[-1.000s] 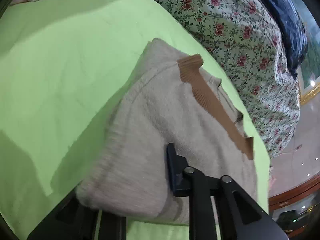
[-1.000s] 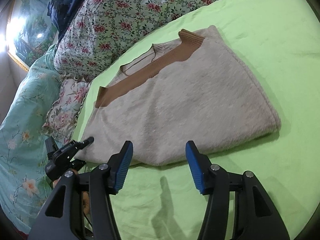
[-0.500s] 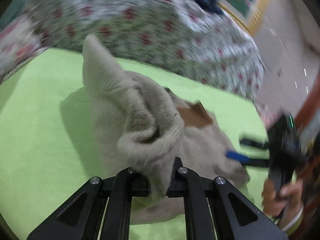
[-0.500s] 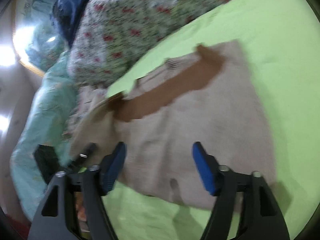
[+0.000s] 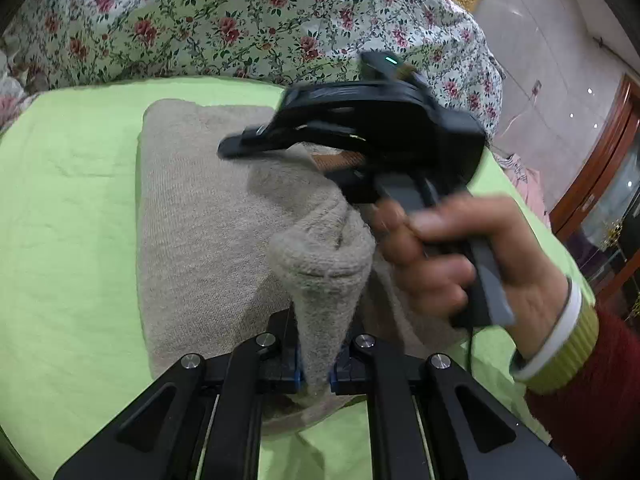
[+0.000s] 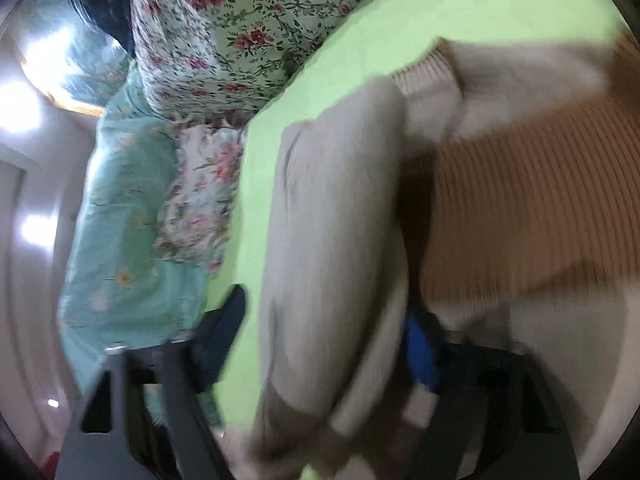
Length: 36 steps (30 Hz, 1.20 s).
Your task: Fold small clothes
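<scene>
A beige knit sweater (image 5: 200,208) with a brown ribbed band (image 6: 532,216) lies folded on the green sheet (image 5: 60,200). My left gripper (image 5: 316,372) is shut on a raised fold of the sweater's edge, which stands up between its fingers. My right gripper (image 6: 324,344) is open, with a thick fold of the sweater between its spread fingers; this view is blurred. The right gripper also shows in the left wrist view (image 5: 240,148), held by a hand just above the sweater.
A floral quilt (image 5: 240,20) lies heaped along the far side of the bed. A teal floral blanket (image 6: 132,220) lies beside it. The green sheet stretches wide to the left of the sweater. A wooden door frame (image 5: 600,152) stands at the right.
My left gripper has closed on the sweater's edge and lifted it into a fold. My right gripper has moved in over the sweater, from in front of it to around a fold.
</scene>
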Each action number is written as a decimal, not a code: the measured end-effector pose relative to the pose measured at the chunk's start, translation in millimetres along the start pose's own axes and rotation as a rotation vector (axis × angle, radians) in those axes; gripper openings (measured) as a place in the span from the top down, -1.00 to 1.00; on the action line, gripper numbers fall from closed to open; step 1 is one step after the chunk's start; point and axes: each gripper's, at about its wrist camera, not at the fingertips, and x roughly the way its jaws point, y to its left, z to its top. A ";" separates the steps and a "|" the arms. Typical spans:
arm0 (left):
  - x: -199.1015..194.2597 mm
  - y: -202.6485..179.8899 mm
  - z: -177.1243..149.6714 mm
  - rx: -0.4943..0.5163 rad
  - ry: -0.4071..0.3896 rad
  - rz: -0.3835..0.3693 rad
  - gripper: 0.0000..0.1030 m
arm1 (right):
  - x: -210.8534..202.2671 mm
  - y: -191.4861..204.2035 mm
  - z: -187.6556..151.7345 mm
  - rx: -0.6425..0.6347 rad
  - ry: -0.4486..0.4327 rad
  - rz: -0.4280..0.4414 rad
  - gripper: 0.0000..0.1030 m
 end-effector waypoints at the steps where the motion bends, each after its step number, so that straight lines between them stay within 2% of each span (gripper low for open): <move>1: -2.1 -0.3 -0.5 0.003 -0.001 0.004 0.86 | 2.5 4.6 6.0 -0.012 -0.001 -0.019 0.48; 2: -2.6 -2.8 1.7 0.005 0.000 0.004 0.86 | 0.3 9.4 8.7 -0.025 -0.011 -0.024 0.65; 6: -12.2 -19.6 11.6 0.020 -0.019 -0.061 0.86 | -43.7 33.8 3.5 -0.142 -0.080 -0.065 0.67; 9: -3.4 -49.6 17.6 0.043 -0.018 -0.109 0.85 | -93.6 37.6 -1.7 -0.205 -0.131 -0.129 0.67; 11: 12.3 -69.5 17.0 0.044 -0.002 -0.130 0.85 | -114.8 28.3 -2.5 -0.211 -0.143 -0.188 0.67; 13: 30.3 -85.9 14.7 0.044 0.022 -0.157 0.85 | -133.7 4.7 -6.0 -0.193 -0.135 -0.283 0.67; 16: 56.4 -107.0 10.6 0.041 0.068 -0.201 0.85 | -148.7 -28.1 -11.4 -0.148 -0.120 -0.369 0.67; 20: 76.2 -128.0 7.3 0.081 0.097 -0.186 0.85 | -161.7 -53.8 -13.2 -0.108 -0.132 -0.385 0.67; 24: 89.0 -126.1 6.3 0.084 0.122 -0.165 0.84 | -160.6 -63.2 -11.4 -0.121 -0.130 -0.386 0.67; 29: 89.9 -119.3 1.8 0.075 0.146 -0.166 0.79 | -156.3 -72.3 -17.2 -0.090 -0.148 -0.329 0.61; 32: 77.8 -116.0 0.9 0.077 0.174 -0.188 0.63 | -157.4 -70.8 -22.0 -0.088 -0.170 -0.327 0.56; 34: 62.3 -113.9 -1.8 0.090 0.175 -0.204 0.38 | -162.1 -68.7 -26.2 -0.078 -0.175 -0.342 0.41; 35: 48.5 -110.7 -2.5 0.102 0.160 -0.200 0.28 | -165.4 -67.6 -28.8 -0.072 -0.178 -0.345 0.21; 36: 35.6 -105.1 -6.1 0.108 0.145 -0.193 0.01 | -172.0 -65.3 -34.4 -0.073 -0.192 -0.334 0.00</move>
